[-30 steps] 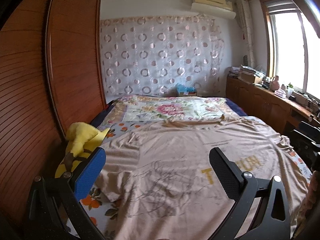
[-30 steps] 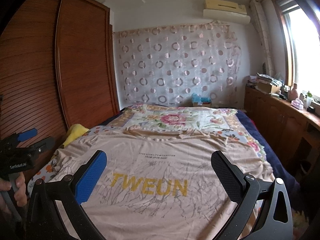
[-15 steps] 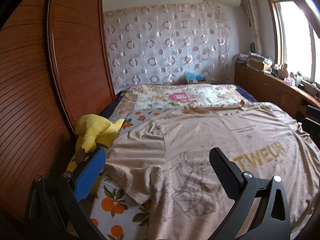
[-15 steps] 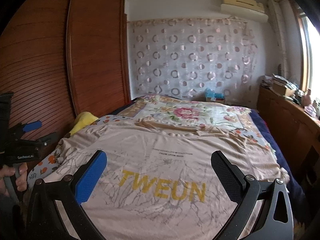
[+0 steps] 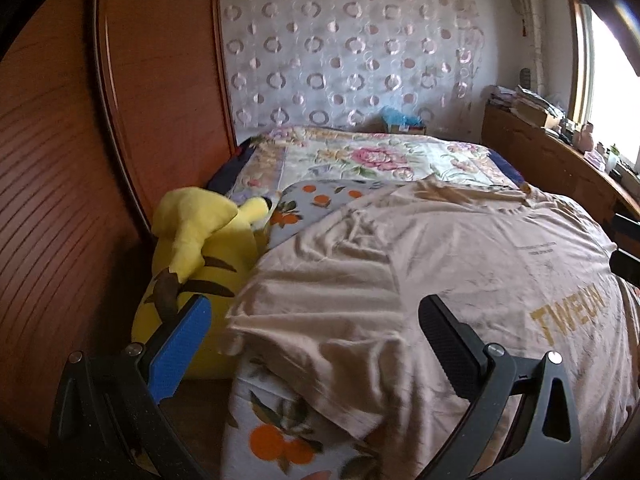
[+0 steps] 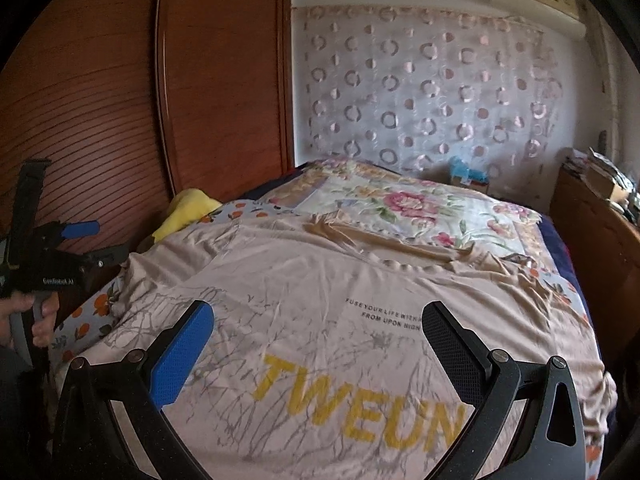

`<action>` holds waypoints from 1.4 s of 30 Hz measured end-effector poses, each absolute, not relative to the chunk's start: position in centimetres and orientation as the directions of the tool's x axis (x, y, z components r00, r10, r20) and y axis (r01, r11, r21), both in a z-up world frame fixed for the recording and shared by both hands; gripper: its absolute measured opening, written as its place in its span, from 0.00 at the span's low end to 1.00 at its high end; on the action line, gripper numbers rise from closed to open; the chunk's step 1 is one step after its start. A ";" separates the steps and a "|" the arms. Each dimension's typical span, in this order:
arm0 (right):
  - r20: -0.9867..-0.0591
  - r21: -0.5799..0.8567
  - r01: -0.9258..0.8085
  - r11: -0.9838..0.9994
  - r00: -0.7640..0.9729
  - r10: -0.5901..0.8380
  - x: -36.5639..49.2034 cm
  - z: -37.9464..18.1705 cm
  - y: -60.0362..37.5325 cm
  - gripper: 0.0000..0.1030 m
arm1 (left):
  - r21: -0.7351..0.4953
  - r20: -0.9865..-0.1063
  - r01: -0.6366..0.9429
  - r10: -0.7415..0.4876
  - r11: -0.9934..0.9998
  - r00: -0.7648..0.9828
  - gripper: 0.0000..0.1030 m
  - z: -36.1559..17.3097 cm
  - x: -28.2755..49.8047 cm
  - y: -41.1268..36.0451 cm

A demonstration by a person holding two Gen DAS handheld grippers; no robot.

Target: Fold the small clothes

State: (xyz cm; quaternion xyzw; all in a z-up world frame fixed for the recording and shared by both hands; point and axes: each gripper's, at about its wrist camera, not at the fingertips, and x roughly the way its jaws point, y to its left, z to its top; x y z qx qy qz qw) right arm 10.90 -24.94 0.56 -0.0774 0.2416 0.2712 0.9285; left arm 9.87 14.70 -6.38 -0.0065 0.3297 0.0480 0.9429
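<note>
A beige T-shirt [image 6: 320,292] with yellow "TWEUN" lettering lies spread flat on the bed; it also shows in the left wrist view [image 5: 460,264]. My left gripper [image 5: 312,320] is open and empty, held just above the shirt's left sleeve at the bed's left edge. It also appears in the right wrist view [image 6: 86,242], held by a hand at the far left. My right gripper [image 6: 318,328] is open and empty, held above the shirt's printed front.
A yellow plush toy [image 5: 196,256] lies between the bed and the wooden wardrobe [image 5: 80,140] on the left. A floral quilt [image 6: 404,208] covers the far half of the bed. A wooden cabinet [image 6: 600,240] with clutter runs along the right wall.
Both grippers have swung left and moved lower toward the bed. The left one now faces the shirt's left sleeve and the plush toy. Both stayed open.
</note>
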 end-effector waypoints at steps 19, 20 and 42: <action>-0.597 0.033 -0.616 0.787 0.619 0.510 17.5 0.4 -23.8 1.00 | -0.052 -0.784 -0.156 0.057 0.986 0.618 0.56 -11.3 12.9 20.7; -0.599 0.038 -0.616 0.787 0.616 0.511 17.5 0.4 -24.0 1.00 | -0.053 -0.788 -0.153 0.053 0.987 0.614 0.54 -11.5 12.9 20.6; -0.555 0.035 -0.529 0.848 0.695 0.457 15.8 0.9 -25.9 1.00 | -0.049 -0.629 0.154 -0.150 0.987 0.763 0.08 -2.3 15.0 10.6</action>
